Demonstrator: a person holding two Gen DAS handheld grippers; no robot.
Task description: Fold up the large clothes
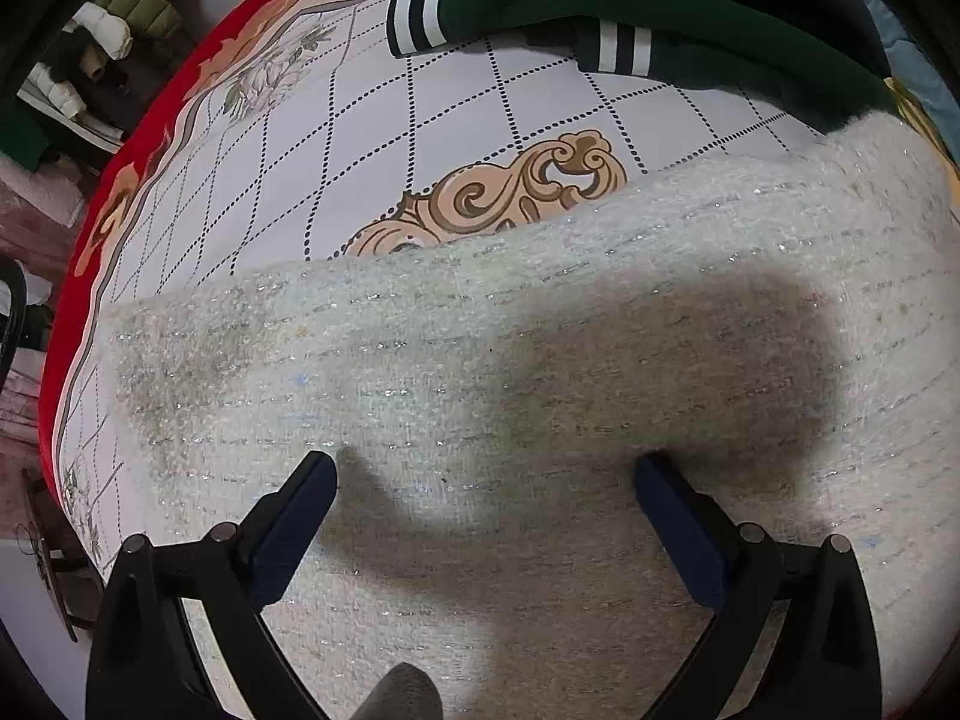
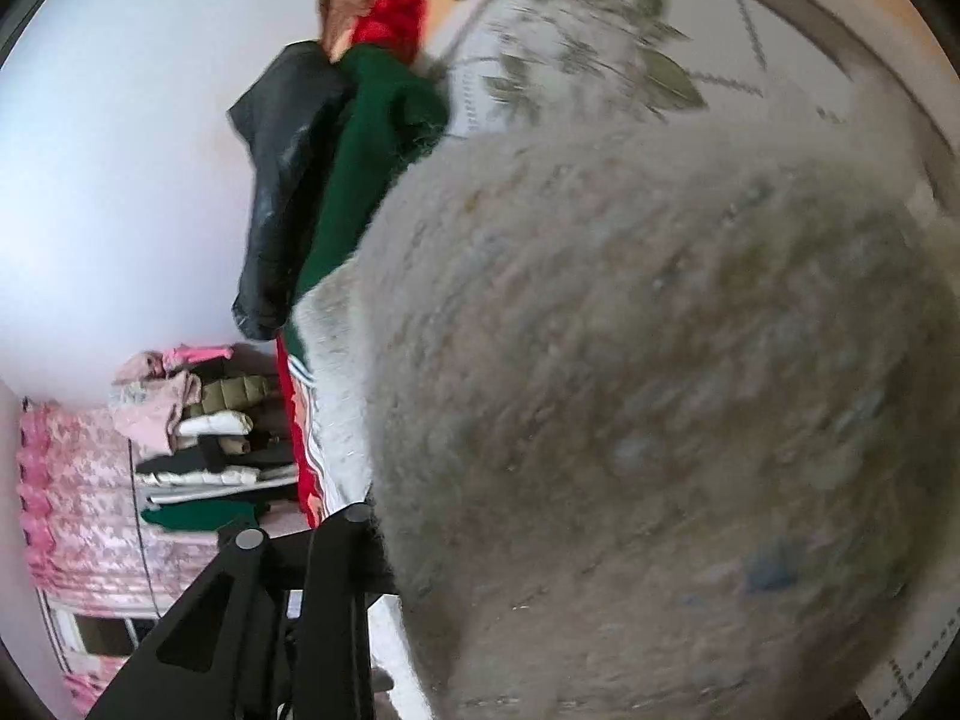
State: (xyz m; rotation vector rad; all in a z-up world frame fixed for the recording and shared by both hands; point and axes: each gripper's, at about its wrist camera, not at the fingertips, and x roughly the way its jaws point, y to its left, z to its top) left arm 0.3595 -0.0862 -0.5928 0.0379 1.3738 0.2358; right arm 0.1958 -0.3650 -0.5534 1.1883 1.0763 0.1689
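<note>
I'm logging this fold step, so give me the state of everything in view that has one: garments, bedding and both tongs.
Fuzzy white sweater: spread flat on the bedsheet, one part lifted and bunched in front of the right camera.
Green striped-cuff garment: crumpled at the far edge of the bed.
Bedsheet: spread smooth.
Left tongs: open above the sweater, empty.
Right tongs: tips hidden by sweater fabric; grip unclear.

The cream garment (image 1: 540, 360) is rough, fuzzy knit cloth with glinting threads; the bedsheet (image 1: 360, 138) is smooth printed cloth; the left tongs (image 1: 486, 474) are matt plastic.
</note>
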